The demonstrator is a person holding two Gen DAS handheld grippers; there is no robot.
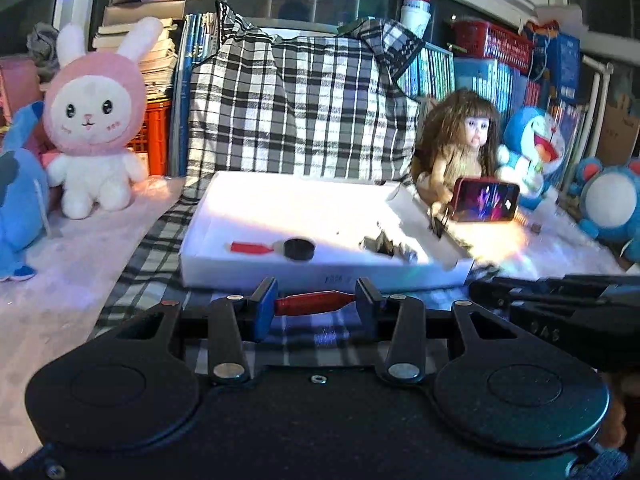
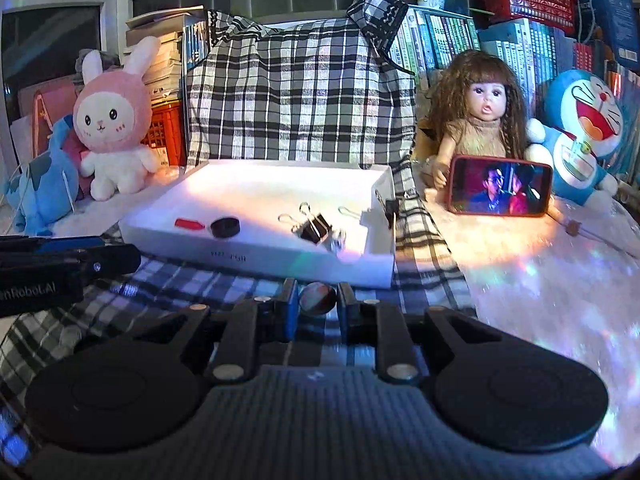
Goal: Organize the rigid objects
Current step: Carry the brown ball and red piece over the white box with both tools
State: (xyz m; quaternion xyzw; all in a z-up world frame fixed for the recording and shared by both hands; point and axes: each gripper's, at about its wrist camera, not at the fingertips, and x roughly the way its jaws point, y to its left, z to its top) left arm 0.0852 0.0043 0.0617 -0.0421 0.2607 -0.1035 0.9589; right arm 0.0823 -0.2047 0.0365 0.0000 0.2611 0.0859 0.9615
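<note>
Left wrist view: my left claw (image 1: 316,302) pinches a red stick (image 1: 314,303); binder clips (image 1: 384,245) ahead look blurry. My right claw (image 2: 317,303) squeezes a small round ball (image 2: 316,303), half hidden.

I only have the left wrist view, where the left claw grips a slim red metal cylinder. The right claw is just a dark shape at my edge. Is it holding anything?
Observer: Yes. The right claw is shut on a small round reddish-brown ball, held in front of the shallow white tray.
Operator: The dark lumps in that tray are smeared for me. What are they?
Observer: The clearest one is a black binder clip with silver wire handles, lying flat on the tray floor to the right of the round black cap.
</note>
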